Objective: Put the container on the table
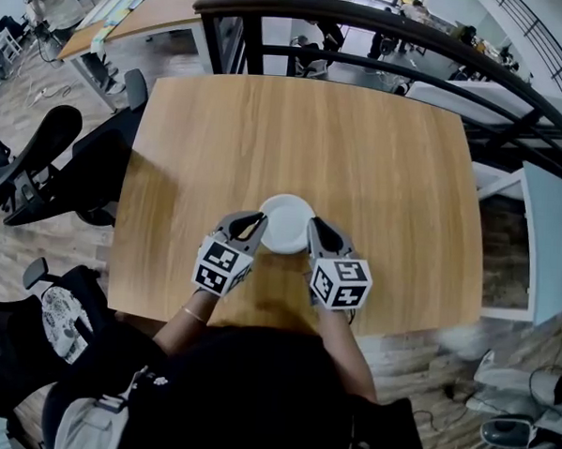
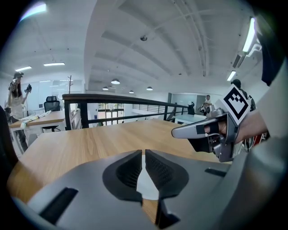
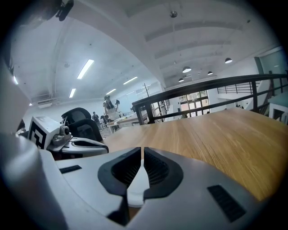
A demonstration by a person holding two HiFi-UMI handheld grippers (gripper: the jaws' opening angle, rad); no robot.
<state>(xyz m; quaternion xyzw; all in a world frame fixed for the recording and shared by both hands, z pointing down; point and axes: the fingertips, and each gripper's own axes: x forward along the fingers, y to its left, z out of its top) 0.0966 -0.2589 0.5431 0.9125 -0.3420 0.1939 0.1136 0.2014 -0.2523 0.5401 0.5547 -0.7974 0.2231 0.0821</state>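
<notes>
Head view: a white round container (image 1: 286, 223) is seen over the near middle of a wooden table (image 1: 379, 149), caught between the two grippers. The left gripper (image 1: 259, 220) is set against the container's left edge and the right gripper (image 1: 311, 226) against its right edge, so that the container is flanked on both sides. A cube with square markers (image 1: 221, 265) is carried behind the left jaws and another (image 1: 342, 281) behind the right jaws. Whether the container's base touches the table top cannot be told.

In the left gripper view the two dark ribbed pads (image 2: 128, 170) are drawn almost together, and a thin white wedge of the container's rim is pinched between them; wood grain is seen beneath it. The right gripper is shown at the right of that view, pointing inward above the table.

In the right gripper view the jaws are likewise nearly closed, and a white strip of the rim is clamped between the pads (image 3: 155, 170). The left gripper is seen at the left of that view, level with it.

A black railing (image 1: 366, 31) is seen beyond the far edge of the table, and black office chairs (image 1: 40, 155) stand on the floor to the table's left. A person (image 2: 15, 96) is seen standing far off by another desk.
</notes>
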